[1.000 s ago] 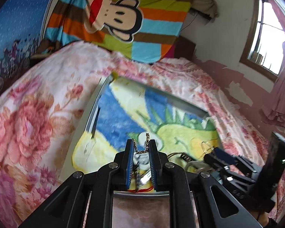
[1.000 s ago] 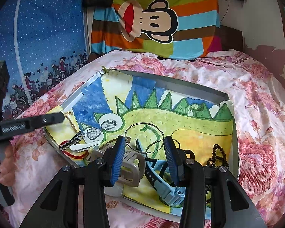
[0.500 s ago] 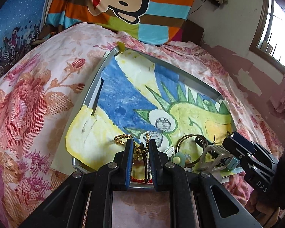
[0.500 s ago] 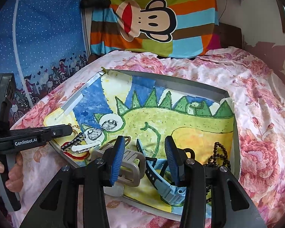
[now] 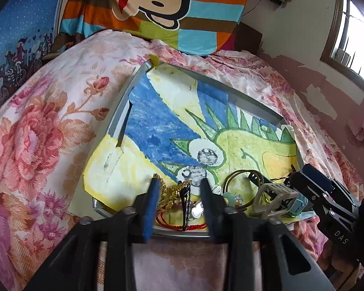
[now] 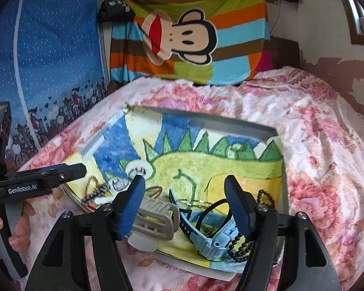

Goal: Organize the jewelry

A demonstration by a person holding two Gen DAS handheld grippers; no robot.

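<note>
A metal tray (image 5: 114, 121) is seen lying on a bed covered by a floral sheet (image 5: 36, 126). The tray is lined with a crayon drawing (image 5: 157, 126) of a green spiked creature on blue and yellow.

The jewelry is gathered along the tray's near edge. In the left wrist view, a gold chain (image 5: 170, 194) lies heaped between the fingers of the left tongs (image 5: 179, 203), whose fingers stand apart with nothing gripped. Just beside the chain a dark beaded clip (image 5: 186, 201) is seen, and a red cord (image 5: 179, 224) lies under both, against the tray's near rim. To the right, thin bangles (image 5: 233, 184) rest on the drawing, with a grey strap (image 5: 275, 194) beside them.

In the right wrist view, the right tongs (image 6: 184, 206) are held wide apart over the near edge of the tray, clamped on nothing. Between their fingers lie the grey strap (image 6: 155, 215) and a blue watch (image 6: 213, 240), the strap to the left, the watch to the right. A string of black beads (image 6: 240, 247) lies against the watch, close to the right finger. The left tongs (image 6: 77, 169) are seen from the side at the tray's left corner, near the chain (image 6: 92, 184).

A striped monkey blanket (image 6: 189, 38) hangs behind the bed, with a blue curtain (image 6: 48, 60) to its left.
</note>
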